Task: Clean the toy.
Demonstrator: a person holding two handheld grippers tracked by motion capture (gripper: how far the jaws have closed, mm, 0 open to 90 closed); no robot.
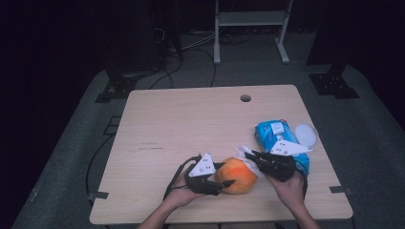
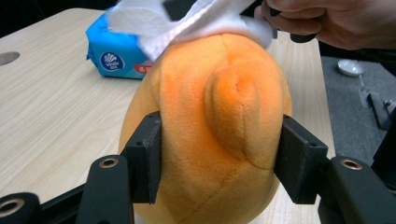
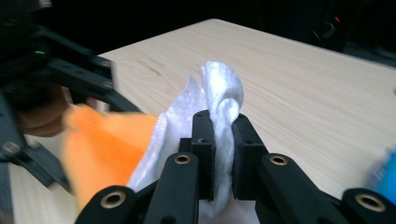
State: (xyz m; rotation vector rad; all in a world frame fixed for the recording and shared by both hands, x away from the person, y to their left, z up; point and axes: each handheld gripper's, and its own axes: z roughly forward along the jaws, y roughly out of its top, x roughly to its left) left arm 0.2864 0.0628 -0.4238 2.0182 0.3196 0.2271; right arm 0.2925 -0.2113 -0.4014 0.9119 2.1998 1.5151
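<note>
- The table (image 1: 191,119) is light wood with a small round hole (image 1: 245,98) near its far edge.
- The room is dark. The floor (image 1: 71,143) is grey, with black cables (image 1: 191,57) on it and a white metal frame (image 1: 250,24) at the back.
- A soft orange plush toy (image 1: 237,175) sits on the table near the front edge, between the two hands.
- In the left gripper view, the toy's long side goes away from the camera, toward the other hand. A raised bump with a dimple sits on its top.
- The left gripper (image 1: 224,177) holds the orange plush toy. One jaw presses on each side of it.
- The right gripper (image 1: 247,157) is closed tight on a white tissue (image 3: 217,102). The tissue lies against the far end of the toy.
- A blue pack of wipes (image 1: 277,136) lies on the right part of the table, just behind the right gripper.
- A small white round lid (image 1: 305,134) lies just beside the pack, by the table's right edge.
</note>
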